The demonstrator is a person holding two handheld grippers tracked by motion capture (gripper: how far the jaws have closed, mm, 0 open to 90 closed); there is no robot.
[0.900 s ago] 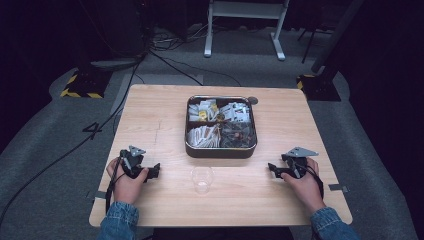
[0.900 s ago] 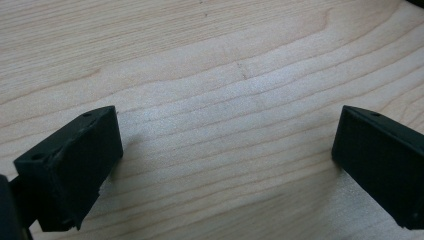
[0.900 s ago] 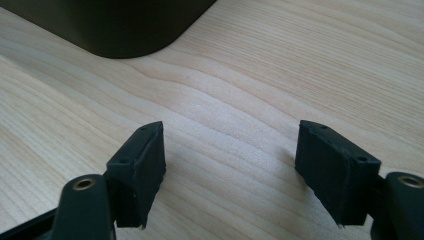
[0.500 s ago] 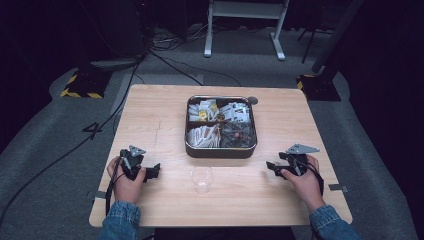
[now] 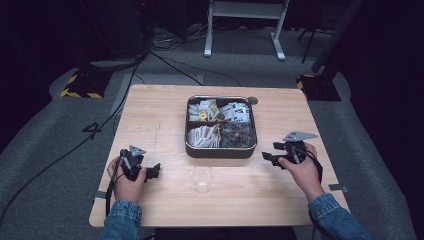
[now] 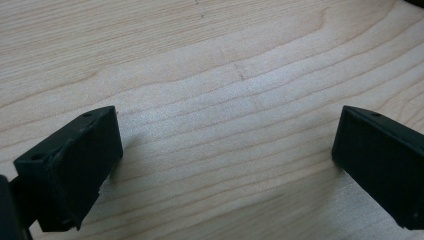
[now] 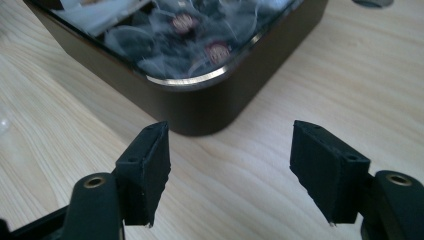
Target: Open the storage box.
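Right gripper (image 7: 230, 175), fingers apart, faces the tin (image 7: 220, 107) corner at 12 o'clock; sachets show blurred. Left gripper (image 6: 225, 165), fingers apart, over bare counter (image 6: 210, 65).

tin (image 5: 221, 150) ctr table (image 5: 150, 110) | cup (image 5: 202, 179) in front

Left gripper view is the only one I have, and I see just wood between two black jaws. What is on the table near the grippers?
Observer: A dark tin with four compartments of wrapped packets sits mid-table.
Operator: Is the right gripper close to it?
Observer: Yes, the right gripper points at a rounded corner of the tin, jaws open, nothing between them.
Operator: Is there anything else?
Observer: A clear plastic cup stands upright in front of the tin, between both hands.
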